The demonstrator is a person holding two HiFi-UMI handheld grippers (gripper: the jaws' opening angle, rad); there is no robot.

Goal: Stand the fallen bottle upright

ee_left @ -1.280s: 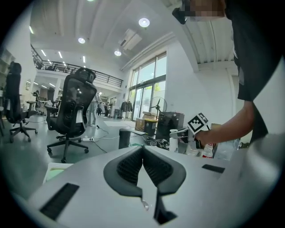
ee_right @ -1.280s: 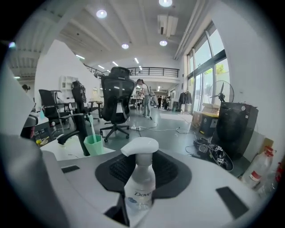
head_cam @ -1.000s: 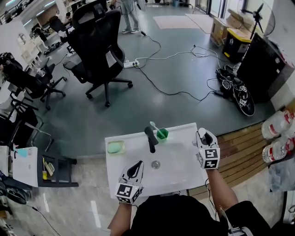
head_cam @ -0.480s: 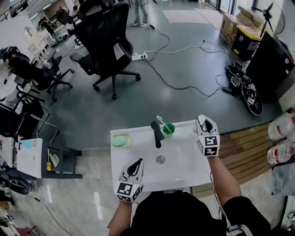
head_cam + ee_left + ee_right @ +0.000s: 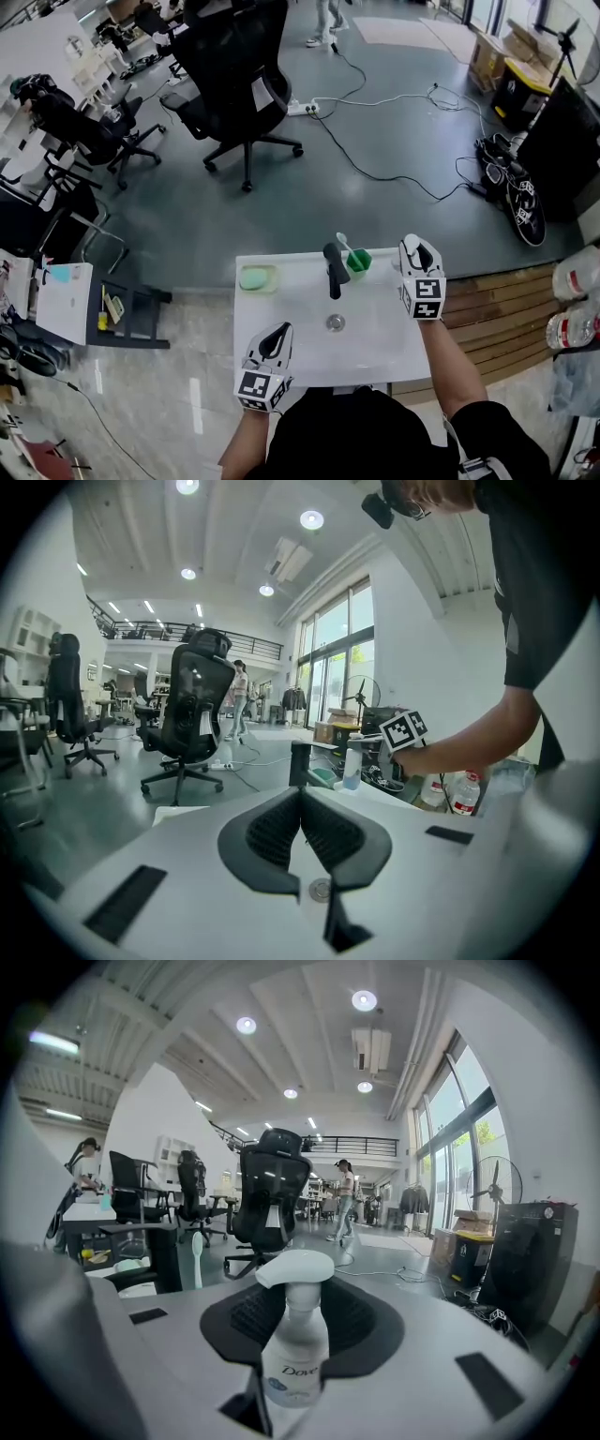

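Note:
A white pump bottle (image 5: 294, 1363) stands upright between the jaws of my right gripper (image 5: 300, 1321), which is shut on its body. In the left gripper view the bottle (image 5: 352, 764) shows upright at the far right of the white washbasin top (image 5: 281, 328); whether its base touches the top I cannot tell. In the head view my right gripper (image 5: 419, 247) is at the basin's far right corner and hides the bottle. My left gripper (image 5: 274, 339) hovers over the basin's near left part, its pads (image 5: 281, 829) together with nothing between them.
A black tap (image 5: 335, 267) rises at the basin's back, above the drain (image 5: 335, 322). A green cup with a toothbrush (image 5: 358, 261) stands beside the tap, and a green soap dish (image 5: 255, 278) lies at the back left. Big water bottles (image 5: 574, 300) lie on the floor to the right.
My right gripper has carried the bottle toward the basin's far right corner. My left gripper has drifted slightly over the near part. The head view has shifted.

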